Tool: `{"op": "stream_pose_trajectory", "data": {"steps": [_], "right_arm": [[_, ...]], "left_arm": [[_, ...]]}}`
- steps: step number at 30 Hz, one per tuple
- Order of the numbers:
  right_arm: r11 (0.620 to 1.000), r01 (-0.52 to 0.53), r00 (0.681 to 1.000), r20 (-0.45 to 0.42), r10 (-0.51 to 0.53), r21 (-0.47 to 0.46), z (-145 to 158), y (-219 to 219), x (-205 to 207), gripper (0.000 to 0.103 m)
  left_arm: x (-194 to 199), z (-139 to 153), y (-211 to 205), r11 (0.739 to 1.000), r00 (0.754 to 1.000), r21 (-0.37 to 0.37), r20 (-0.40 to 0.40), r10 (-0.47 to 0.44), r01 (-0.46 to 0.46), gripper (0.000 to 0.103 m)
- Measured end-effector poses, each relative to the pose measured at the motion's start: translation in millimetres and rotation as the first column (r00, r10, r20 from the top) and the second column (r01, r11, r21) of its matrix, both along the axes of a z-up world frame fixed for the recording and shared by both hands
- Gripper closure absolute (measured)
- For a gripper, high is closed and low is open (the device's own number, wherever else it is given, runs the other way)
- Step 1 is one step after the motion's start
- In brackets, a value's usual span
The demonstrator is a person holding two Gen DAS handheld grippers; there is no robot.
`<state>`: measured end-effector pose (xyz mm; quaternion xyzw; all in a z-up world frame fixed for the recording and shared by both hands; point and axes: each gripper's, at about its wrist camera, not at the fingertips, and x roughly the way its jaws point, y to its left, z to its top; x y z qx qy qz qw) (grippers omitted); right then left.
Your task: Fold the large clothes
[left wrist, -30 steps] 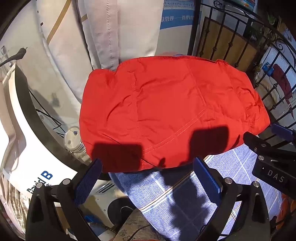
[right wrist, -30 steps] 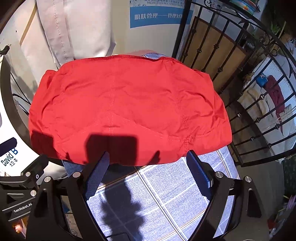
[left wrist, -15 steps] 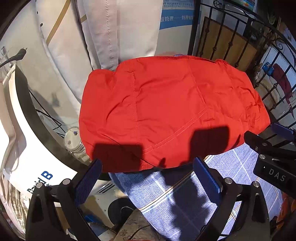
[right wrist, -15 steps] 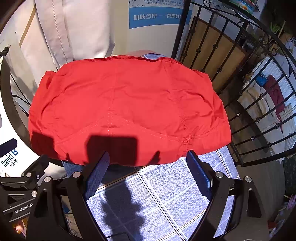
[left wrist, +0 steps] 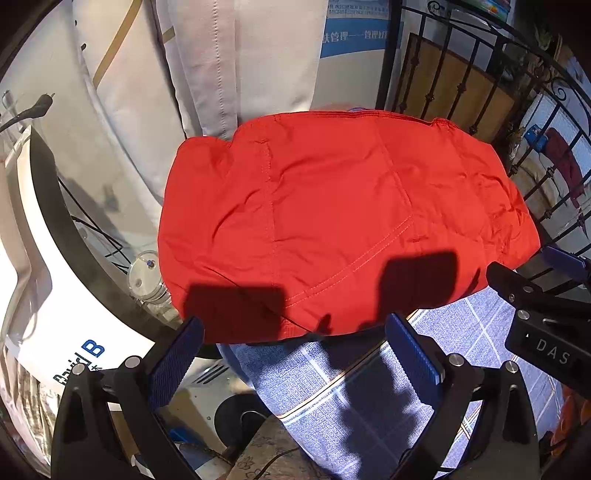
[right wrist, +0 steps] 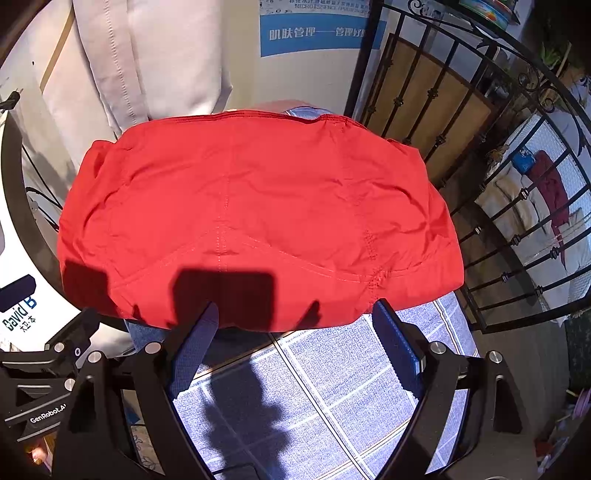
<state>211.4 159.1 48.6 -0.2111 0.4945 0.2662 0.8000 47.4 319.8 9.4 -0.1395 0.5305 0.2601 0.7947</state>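
Note:
A folded red garment lies flat on a blue checked cloth that covers a small table. My left gripper hovers open just short of the garment's near edge, its blue pads apart with nothing between them. My right gripper stands open in the same way at the near edge, further right. The right gripper's body shows at the right of the left wrist view, and the left gripper's body shows at the lower left of the right wrist view.
A black iron railing curves round the right side. Pale trousers hang behind the table. A white sign with blue letters and a clear round lid are on the left. A blue poster hangs at the back.

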Motion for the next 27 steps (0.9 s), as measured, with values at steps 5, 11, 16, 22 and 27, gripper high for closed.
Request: {"op": "stream_pose_trajectory", "data": {"steps": [5,11,16,22,27], "right_arm": [[1.000,-0.001,1.000,0.001,0.001,0.000,-0.4,0.2,-0.2,0.018],[1.000,0.000,1.000,0.000,0.000,0.001,-0.3,-0.1,-0.2,0.018],[1.000,-0.003,1.000,0.000,0.003,-0.001,-0.5,0.5,-0.3,0.018],[1.000,-0.003,1.000,0.000,0.003,-0.001,-0.7,0.6,-0.3,0.018],[1.000,-0.002,1.000,0.000,0.002,-0.001,-0.8,0.6,0.0,0.018]], "left_arm": [[-0.3,0.1,0.0,1.000,1.000,0.000,0.000,0.000,0.000,0.006],[0.2,-0.2,0.3,1.000,1.000,0.001,0.000,-0.001,0.001,0.006],[0.2,-0.7,-0.4,1.000,1.000,0.002,0.000,-0.002,0.002,0.006],[0.2,-0.3,-0.6,1.000,1.000,0.003,-0.001,-0.001,0.001,0.006],[0.2,-0.8,-1.2,1.000,1.000,0.002,-0.001,-0.002,0.002,0.006]]}}
